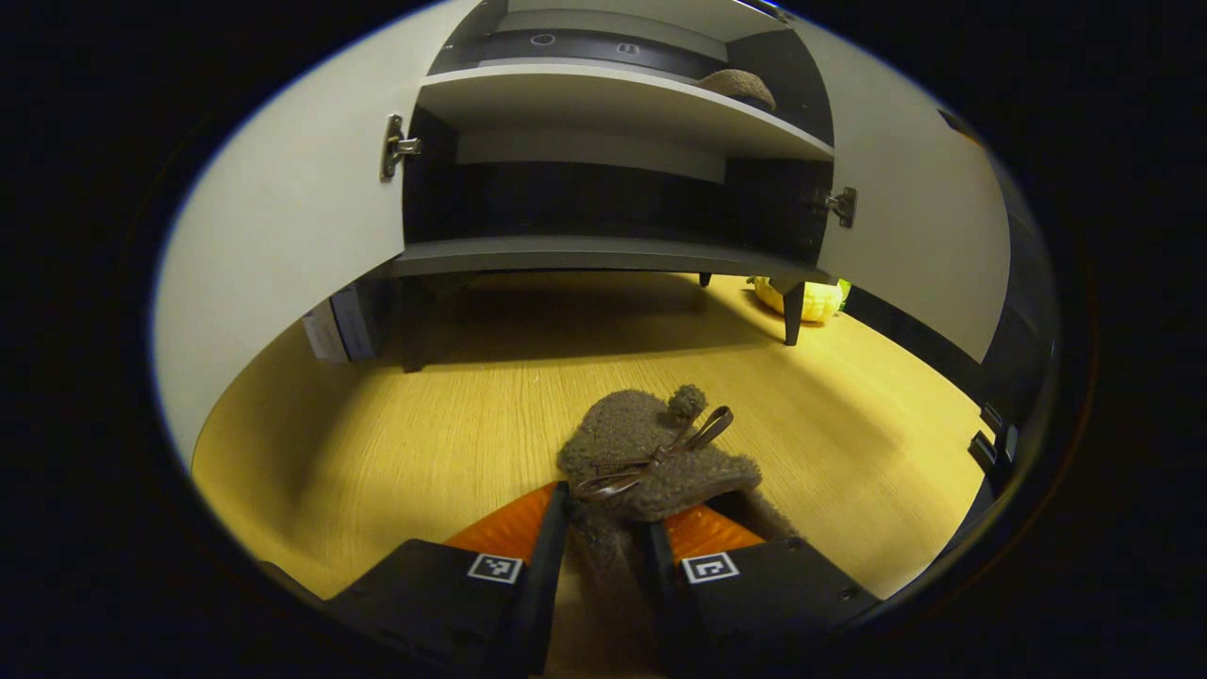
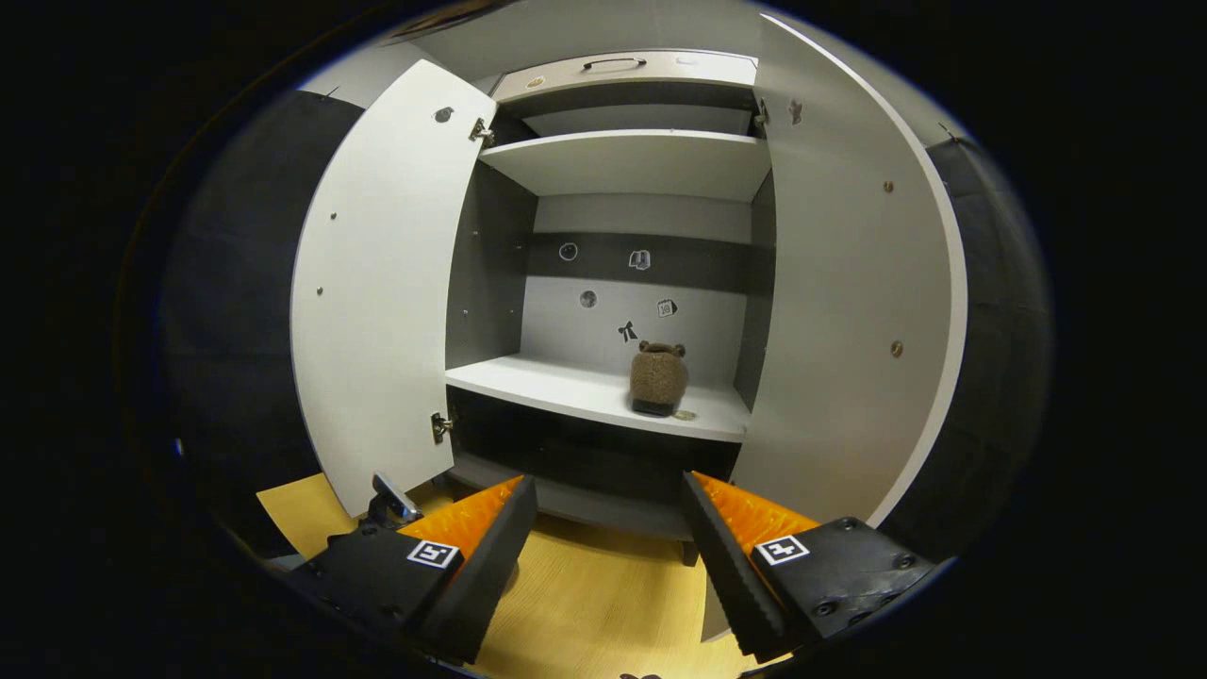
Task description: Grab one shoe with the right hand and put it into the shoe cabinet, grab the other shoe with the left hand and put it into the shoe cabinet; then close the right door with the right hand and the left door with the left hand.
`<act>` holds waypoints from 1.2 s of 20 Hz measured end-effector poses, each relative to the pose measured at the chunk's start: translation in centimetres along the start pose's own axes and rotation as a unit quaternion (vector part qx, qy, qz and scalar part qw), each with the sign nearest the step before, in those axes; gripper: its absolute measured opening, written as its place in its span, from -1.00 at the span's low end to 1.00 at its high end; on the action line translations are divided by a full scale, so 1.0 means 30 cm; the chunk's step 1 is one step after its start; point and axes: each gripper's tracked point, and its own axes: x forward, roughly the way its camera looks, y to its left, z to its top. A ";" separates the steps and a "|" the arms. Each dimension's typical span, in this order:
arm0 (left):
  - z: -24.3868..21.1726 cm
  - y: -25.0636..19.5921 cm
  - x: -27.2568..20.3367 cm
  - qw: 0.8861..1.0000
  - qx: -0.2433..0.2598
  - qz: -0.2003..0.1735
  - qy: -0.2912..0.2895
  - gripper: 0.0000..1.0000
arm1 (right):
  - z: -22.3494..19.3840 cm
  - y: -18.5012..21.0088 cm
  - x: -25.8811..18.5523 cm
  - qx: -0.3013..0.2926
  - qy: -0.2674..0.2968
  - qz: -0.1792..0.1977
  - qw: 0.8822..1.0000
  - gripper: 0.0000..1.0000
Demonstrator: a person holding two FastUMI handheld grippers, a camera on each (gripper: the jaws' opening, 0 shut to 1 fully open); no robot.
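A brown fuzzy shoe with a thin bow lies low on the wooden floor in front of the cabinet. My left gripper is shut on its rear part, which is pressed between both fingers. The other brown shoe stands on the right side of the cabinet's middle shelf, and its top shows on that shelf in the left gripper view. My right gripper hangs open and holds nothing, in front of the cabinet and below that shelf. The left door and right door stand wide open.
A yellow object lies on the floor by the cabinet's right front leg. A small box-like thing sits behind the left door's lower edge. The bottom shelf is bare and dark inside.
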 end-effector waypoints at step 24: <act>0.458 0.058 -0.651 0.998 -0.040 0.021 -0.032 -0.89 | 0.188 0.129 -0.093 -0.004 -0.022 -0.027 0.999 0.96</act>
